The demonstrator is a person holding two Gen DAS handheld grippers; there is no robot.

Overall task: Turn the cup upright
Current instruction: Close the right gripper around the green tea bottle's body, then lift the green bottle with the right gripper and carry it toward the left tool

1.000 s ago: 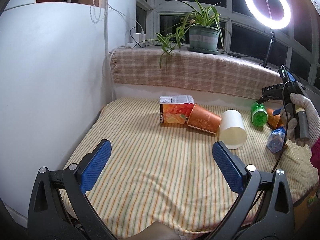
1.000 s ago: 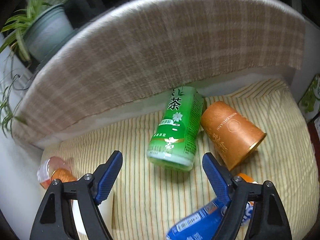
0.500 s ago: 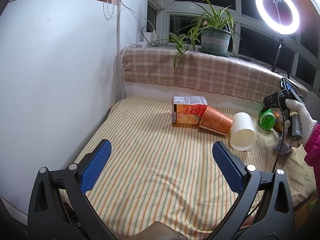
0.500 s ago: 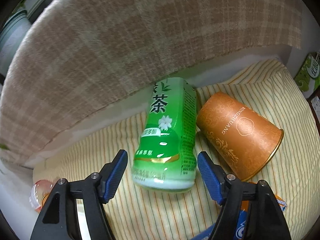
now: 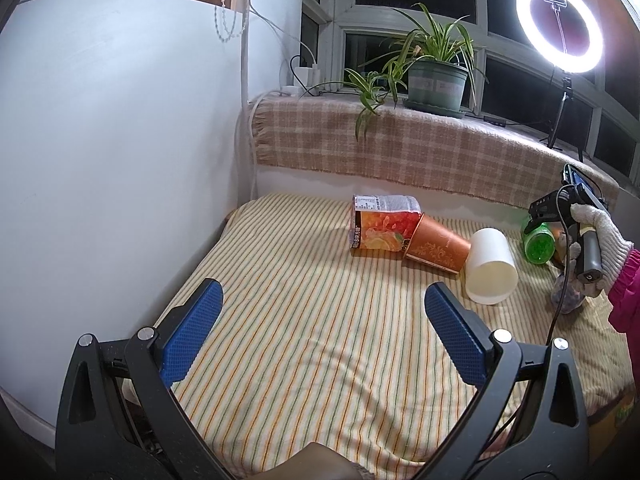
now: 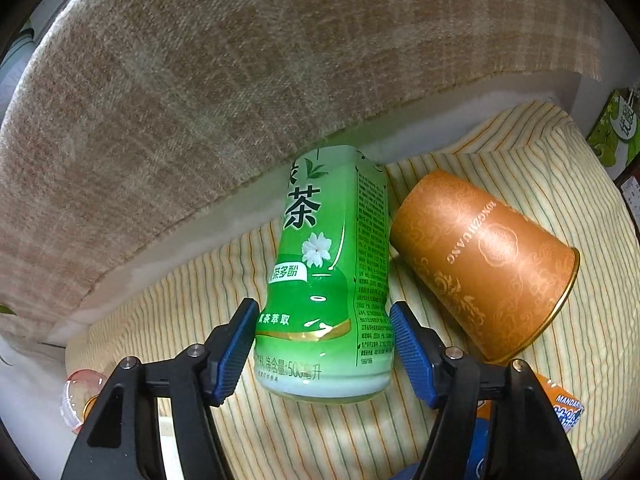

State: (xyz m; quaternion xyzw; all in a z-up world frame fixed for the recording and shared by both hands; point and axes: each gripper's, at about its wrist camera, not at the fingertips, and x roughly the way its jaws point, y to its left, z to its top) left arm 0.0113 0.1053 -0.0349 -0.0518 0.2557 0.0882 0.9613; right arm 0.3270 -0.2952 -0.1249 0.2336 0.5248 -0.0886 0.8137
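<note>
My left gripper (image 5: pixel 322 330) is a black plastic frame with silver screws and blue, fine-textured finger pads (image 5: pixel 191 334). My right gripper (image 6: pixel 323 350) matches, its blue pads (image 6: pixel 412 354) ribbed. A black cable (image 5: pixel 562 280) trails past my grey knitted glove (image 5: pixel 600 240) and magenta sleeve (image 5: pixel 626 284).

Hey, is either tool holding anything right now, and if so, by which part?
The left tool is open and empty. The right tool has a pad on each side of the green tea bottle near its base, but whether it grips yet cannot be told.
</note>
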